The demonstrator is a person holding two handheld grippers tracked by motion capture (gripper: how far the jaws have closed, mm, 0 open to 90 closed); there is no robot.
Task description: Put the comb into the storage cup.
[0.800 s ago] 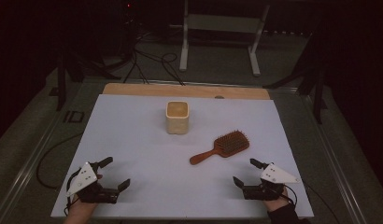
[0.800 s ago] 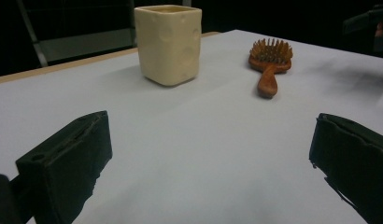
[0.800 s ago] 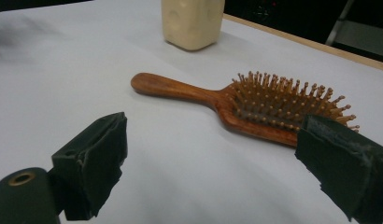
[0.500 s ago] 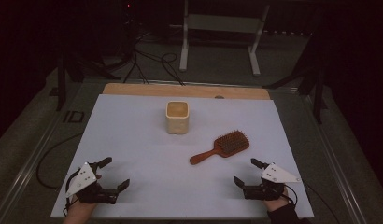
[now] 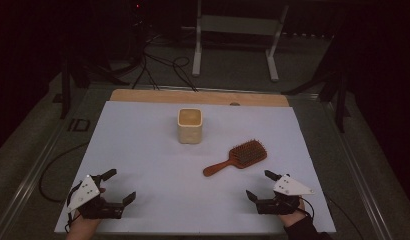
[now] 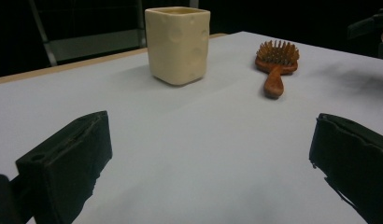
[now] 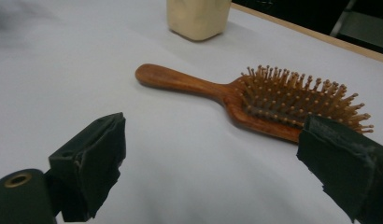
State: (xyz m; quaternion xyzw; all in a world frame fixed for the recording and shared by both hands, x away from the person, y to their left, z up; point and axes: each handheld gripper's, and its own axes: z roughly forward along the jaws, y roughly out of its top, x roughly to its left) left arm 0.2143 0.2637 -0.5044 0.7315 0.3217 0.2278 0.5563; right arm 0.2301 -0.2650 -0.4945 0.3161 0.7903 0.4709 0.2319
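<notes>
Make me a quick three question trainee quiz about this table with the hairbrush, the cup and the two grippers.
1. True or false: the hairbrush lies with its bristles facing up.
2. Which gripper is nearer the hairbrush? A) left gripper B) right gripper
3. Fill in: the cream cup stands ____ on the white table cover.

Key
1. True: in the right gripper view the bristles point upward.
2. B: the brush handle points toward the right gripper, whose jaws stand open and empty.
3. Upright, with its open mouth on top, apart from the brush.
</notes>
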